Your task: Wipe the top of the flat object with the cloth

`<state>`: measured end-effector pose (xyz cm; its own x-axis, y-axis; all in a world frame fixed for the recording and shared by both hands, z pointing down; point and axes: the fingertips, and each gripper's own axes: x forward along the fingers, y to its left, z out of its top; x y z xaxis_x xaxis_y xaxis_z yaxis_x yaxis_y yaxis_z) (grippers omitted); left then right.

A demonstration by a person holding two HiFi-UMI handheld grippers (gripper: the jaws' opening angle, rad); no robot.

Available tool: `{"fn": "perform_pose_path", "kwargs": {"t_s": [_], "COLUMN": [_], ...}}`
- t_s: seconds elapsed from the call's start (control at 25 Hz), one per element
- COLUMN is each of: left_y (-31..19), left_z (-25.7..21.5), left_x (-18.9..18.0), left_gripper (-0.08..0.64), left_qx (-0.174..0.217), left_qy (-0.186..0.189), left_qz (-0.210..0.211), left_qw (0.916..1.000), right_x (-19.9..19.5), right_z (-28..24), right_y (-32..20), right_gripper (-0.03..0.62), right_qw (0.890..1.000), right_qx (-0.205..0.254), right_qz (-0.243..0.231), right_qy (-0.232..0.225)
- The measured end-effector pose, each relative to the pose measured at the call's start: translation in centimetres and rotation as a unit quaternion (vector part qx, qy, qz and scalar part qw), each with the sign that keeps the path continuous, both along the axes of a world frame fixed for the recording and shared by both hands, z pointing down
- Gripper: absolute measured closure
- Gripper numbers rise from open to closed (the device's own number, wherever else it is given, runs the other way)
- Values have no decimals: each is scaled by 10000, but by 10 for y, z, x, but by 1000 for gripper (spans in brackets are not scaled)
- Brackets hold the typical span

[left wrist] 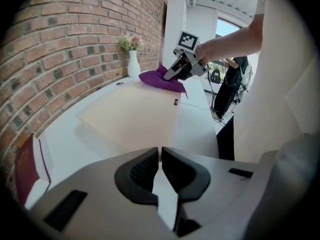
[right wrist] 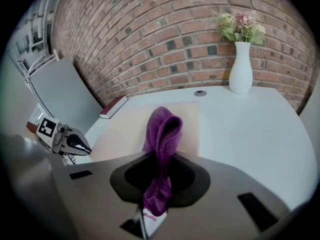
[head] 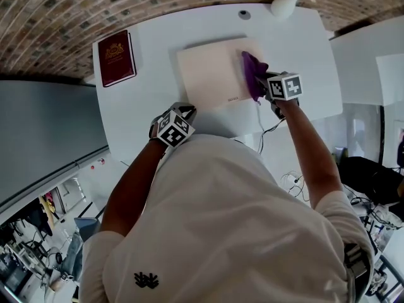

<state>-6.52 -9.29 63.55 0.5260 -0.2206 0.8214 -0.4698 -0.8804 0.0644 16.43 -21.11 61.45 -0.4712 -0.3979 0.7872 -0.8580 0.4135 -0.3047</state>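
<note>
The pale flat board is lying on the white table, stretching leftward from the right gripper at its right edge. That gripper's jaws are clamping the purple cloth, whose free fold is resting on the board. The left gripper is hanging just off the near edge, jaws together on nothing.

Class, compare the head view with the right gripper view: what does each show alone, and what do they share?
Head view only: the person's white shirt. Right gripper view only: how the right gripper clamps the purple cloth. Both: the beige board, dark red book, white vase and left gripper.
</note>
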Motion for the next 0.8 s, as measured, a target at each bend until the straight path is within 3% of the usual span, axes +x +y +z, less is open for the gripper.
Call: {"fn": "perform_pose_path", "kwargs": {"t_s": [0.28,0.4,0.56,0.8], "left_y": [-1,-1,-1,-1], "left_z": [0,0,0,0], "left_x": [0,0,0,0], "left_gripper": [522,522,522,522], "left_qx": [-24,-27,-31,-25], "left_qy": [27,28,51,42], "left_qz": [-13,-21,-36,-46], "left_qw": [10000,10000,10000,10000], "right_x": [36,33,1,-87], "right_z": [0,-6,-26,-43], "right_y": [-9,-9,-11,-7], "right_gripper": [515,517,517,517], "right_qw": [9992,9993,9992,9957], "right_qx": [26,3,69,73], "right_qz": [218,322,248,-429], "right_qy": [345,177,-297,-819]}}
